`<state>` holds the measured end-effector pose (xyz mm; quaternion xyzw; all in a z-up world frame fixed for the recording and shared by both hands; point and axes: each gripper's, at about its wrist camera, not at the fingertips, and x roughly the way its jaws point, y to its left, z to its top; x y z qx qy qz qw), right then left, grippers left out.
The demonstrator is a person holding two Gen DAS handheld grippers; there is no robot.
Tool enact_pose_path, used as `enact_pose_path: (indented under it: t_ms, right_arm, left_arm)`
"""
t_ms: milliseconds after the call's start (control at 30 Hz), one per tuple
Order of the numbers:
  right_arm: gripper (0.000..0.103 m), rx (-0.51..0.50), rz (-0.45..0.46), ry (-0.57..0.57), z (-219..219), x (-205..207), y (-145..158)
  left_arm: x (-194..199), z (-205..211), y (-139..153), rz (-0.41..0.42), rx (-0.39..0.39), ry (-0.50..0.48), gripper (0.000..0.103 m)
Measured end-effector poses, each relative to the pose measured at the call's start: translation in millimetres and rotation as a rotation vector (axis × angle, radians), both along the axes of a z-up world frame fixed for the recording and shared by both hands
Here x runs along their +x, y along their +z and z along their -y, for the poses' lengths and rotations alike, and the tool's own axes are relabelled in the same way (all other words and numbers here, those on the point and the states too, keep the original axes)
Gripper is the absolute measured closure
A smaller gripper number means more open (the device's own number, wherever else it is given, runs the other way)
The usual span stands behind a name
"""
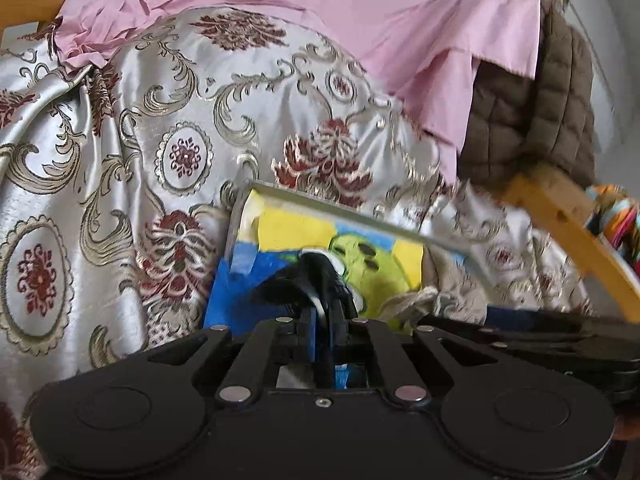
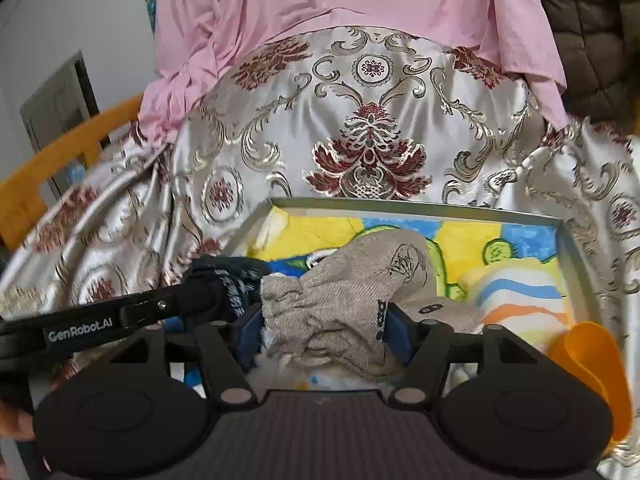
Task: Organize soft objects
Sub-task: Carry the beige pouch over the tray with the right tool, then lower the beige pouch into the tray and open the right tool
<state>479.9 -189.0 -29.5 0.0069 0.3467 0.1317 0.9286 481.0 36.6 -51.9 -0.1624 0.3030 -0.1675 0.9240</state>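
Beige knit fills the right wrist view: a sock (image 2: pixel 352 300) lies bunched between the two blue pads of the right gripper (image 2: pixel 320 330), its long axis running from about eight o'clock up to one o'clock, toe end reaching into the tray (image 2: pixel 420 205). The jaws stand fairly wide with a pad close against each flank of the sock; whether they press it I cannot tell for sure, though the cloth bulges as if loosely held. The sock rests over the tray's painted floor, a striped cloth (image 2: pixel 520 292) just beside it at three o'clock and an orange scoop (image 2: pixel 588 360) at four o'clock. From nine o'clock the left gripper (image 2: pixel 234 292) reaches in, its tips shut on a dark sock (image 2: pixel 240 276) that touches the beige one's left edge.

From the left wrist view the left gripper's jaws are nearly closed, pinching that dark sock (image 1: pixel 308 276) straight ahead at twelve o'clock, over the tray's blue and yellow floor. The tray rim (image 1: pixel 360 212) slants from eleven o'clock to three. The beige sock (image 1: pixel 420 300) shows only as a scrap at two o'clock, so the right hand is much the nearer to it. Both socks already hang over the tray; I judge that letting them go is what remains.
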Motion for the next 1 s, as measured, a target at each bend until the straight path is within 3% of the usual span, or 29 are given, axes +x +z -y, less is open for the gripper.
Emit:
enact_pose_path:
  t_ms: [233, 367, 467, 633, 833, 1000]
  right_arm:
    - [0.027, -0.076, 0.001, 0.007, -4, -15, 2]
    - [0.021, -0.07, -0.001, 0.003, -1, -21, 8]
    - [0.019, -0.071, 0.011, -0.003, 3, -28, 16]
    - [0.012, -0.052, 0.061, -0.038, 17, -51, 35]
    - [0.001, -0.015, 0.155, -0.07, 33, -91, 61]
    - [0.0, 0.012, 0.231, -0.069, 40, -131, 82]
  left_arm:
    - [-18, 10, 11, 0.007, 0.089, -0.004, 0.087]
    - [-28, 10, 20, 0.012, 0.101, 0.001, 0.081]
    - [-39, 8, 29, 0.025, 0.11, 0.013, 0.072]
    - [-66, 5, 50, 0.095, 0.117, 0.05, 0.041]
    - [-111, 2, 82, 0.197, 0.136, 0.061, 0.022]
    - [-150, 1, 104, 0.269, 0.127, 0.057, 0.011]
